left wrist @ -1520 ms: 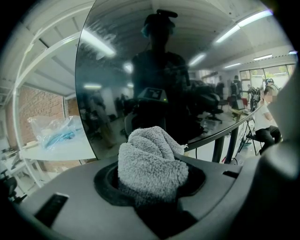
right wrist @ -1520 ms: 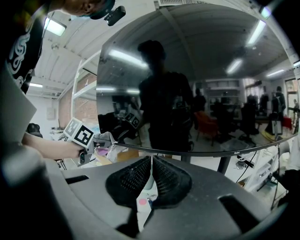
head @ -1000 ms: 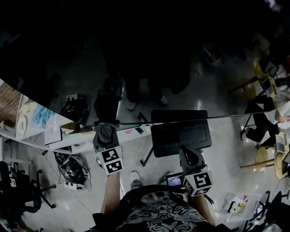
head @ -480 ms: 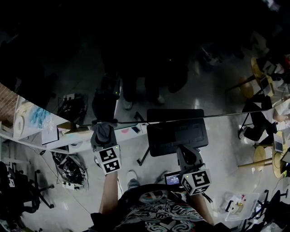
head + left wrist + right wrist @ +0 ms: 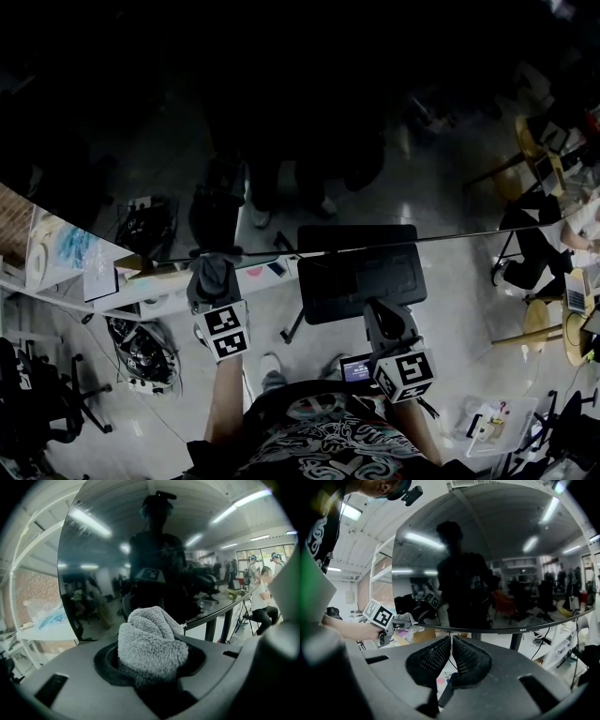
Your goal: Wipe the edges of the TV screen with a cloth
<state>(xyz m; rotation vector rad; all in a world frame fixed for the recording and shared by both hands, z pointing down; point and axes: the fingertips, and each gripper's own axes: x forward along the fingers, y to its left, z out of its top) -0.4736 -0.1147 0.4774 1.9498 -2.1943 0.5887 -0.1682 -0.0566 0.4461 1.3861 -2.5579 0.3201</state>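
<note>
Overhead, the left gripper point(image 5: 214, 270) was clamped on a bunched grey cloth point(image 5: 151, 644). The cloth met the lower edge of the dark TV screen point(image 5: 281, 131), over toward its left part. The right gripper point(image 5: 451, 654) hung below that same edge, jaws closed together on nothing, clear of the screen.

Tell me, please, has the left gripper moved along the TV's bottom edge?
Yes, slightly: the left gripper with its grey cloth has edged right, nearer the black stand base.

cloth point(image 5: 151, 637) in left gripper point(image 5: 216, 279) | at TV screen point(image 5: 281, 122) lower edge | right gripper point(image 5: 451, 654) rightward
</note>
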